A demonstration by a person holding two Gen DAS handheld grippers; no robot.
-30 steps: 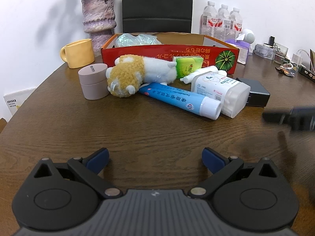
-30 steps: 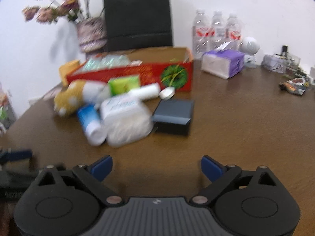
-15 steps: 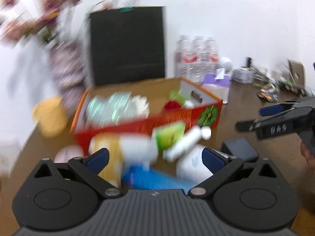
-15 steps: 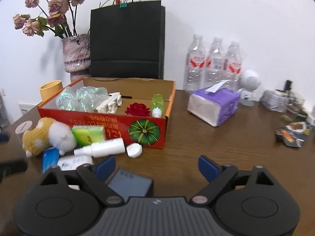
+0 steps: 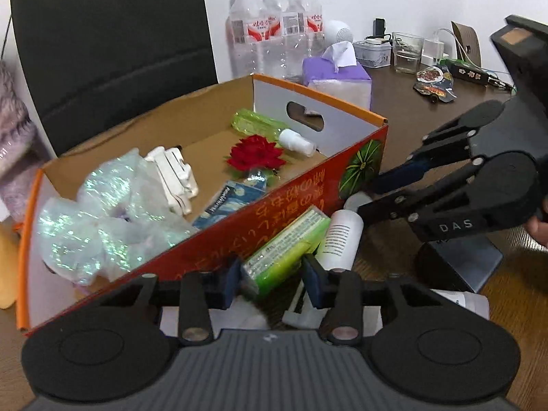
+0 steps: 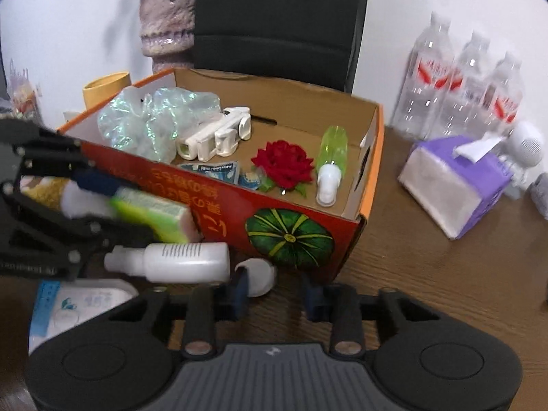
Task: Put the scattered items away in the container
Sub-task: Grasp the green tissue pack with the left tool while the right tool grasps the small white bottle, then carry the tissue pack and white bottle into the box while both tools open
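Observation:
The red cardboard box (image 5: 294,202) (image 6: 212,185) holds crinkly film, a white toy, a red flower and a green spray bottle. A green packet (image 5: 284,250) (image 6: 154,212) leans on its front wall. My left gripper (image 5: 272,279) (image 6: 126,209) is closing, its pads on the packet's near end. A white bottle (image 5: 339,236) (image 6: 185,262) lies beside it. A white cap (image 6: 260,275) (image 5: 354,202) rests on the table by the box corner. My right gripper (image 6: 275,291) (image 5: 364,198) is closing around it, with a gap still at the right pad.
A dark box (image 5: 459,260) and a white wipes pack (image 6: 85,301) lie close below the grippers. A purple tissue box (image 6: 455,185), water bottles (image 5: 274,34), a vase (image 6: 167,27), a black bag (image 6: 281,24) and a yellow mug (image 6: 106,85) ring the box.
Both grippers have come forward from the open table to the box's front wall. Their jaws have narrowed from wide open, the left around the green packet, the right around the white cap.

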